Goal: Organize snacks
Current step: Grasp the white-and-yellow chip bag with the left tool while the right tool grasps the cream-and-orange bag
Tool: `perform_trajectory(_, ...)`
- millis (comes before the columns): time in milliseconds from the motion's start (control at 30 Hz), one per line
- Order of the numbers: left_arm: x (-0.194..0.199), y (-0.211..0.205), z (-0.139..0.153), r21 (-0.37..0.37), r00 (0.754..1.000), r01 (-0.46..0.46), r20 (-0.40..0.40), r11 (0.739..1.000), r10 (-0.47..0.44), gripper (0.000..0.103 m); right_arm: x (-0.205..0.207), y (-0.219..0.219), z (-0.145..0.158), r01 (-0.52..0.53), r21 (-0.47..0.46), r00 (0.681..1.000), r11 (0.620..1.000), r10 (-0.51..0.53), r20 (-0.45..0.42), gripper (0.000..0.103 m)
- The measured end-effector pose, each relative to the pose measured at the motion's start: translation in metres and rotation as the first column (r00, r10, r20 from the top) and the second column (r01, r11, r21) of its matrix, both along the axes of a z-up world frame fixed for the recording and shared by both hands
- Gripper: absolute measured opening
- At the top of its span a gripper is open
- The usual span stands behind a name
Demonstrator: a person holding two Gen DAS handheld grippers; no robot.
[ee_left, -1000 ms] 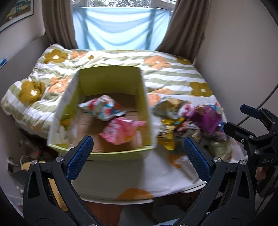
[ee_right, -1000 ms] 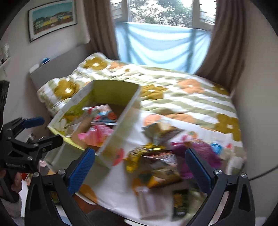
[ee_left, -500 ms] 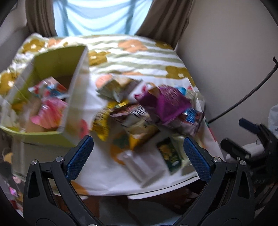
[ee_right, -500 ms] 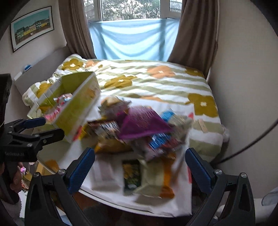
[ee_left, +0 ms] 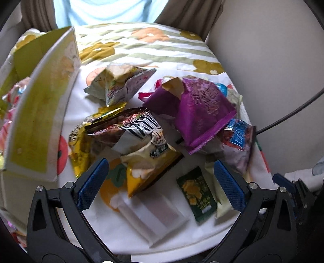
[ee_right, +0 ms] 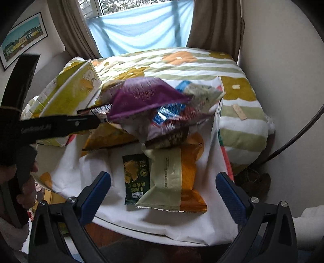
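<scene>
White cloth (ee_left: 129,232) under snack pile (ee_left: 182,113); floral bed (ee_right: 182,60) behind; both grippers (ee_left: 160,182) (ee_right: 162,189) wide open, empty.

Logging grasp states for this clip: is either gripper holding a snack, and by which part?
Nothing is held. The left gripper and right gripper are both open above the snack pile.

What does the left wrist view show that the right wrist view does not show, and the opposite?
Only the left wrist view shows the white flat packet near the table edge and the pale bag beside the box. Only the right wrist view shows the framed picture on the wall and the window. Both show the green box, the purple bag, the dark green packet and open, empty tongs: left tongs, right tongs.
</scene>
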State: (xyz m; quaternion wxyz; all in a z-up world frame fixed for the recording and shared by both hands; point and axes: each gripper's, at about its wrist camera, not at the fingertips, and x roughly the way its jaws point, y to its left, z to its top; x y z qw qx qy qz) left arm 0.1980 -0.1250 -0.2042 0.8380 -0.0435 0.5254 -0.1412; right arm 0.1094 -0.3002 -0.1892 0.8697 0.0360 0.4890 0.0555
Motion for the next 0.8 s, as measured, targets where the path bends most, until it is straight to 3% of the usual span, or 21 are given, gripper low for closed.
perform_trajectory(233, 0.025, 0.002, -0.033, -0.012, 0.998, -0.004, -0.058, 1.000, 0.003, 0.095, 0.011, 0.005, -0.029, 0.006, -0.037, 0.999, 0.999, -0.007, -0.035, 0.103)
perform_trajectory(500, 0.039, 0.009, -0.047, -0.033, 0.996, -0.011, -0.092, 0.999, 0.008, 0.088, 0.026, 0.012, -0.038, -0.014, -0.077, 0.999, 0.997, 0.010, -0.051, 0.103)
perform_trajectory(600, 0.041, 0.010, -0.049, -0.019, 0.996, -0.003, -0.088, 1.000, 0.002, 0.076, 0.029, 0.015, -0.042, -0.017, -0.080, 0.998, 0.997, 0.013, -0.057, 0.103)
perform_trajectory(800, 0.040, 0.012, -0.048, -0.011, 0.996, 0.022, -0.091, 1.000, -0.023, 0.064, 0.034, 0.017, -0.050, -0.023, -0.090, 0.997, 0.996, 0.017, -0.069, 0.103)
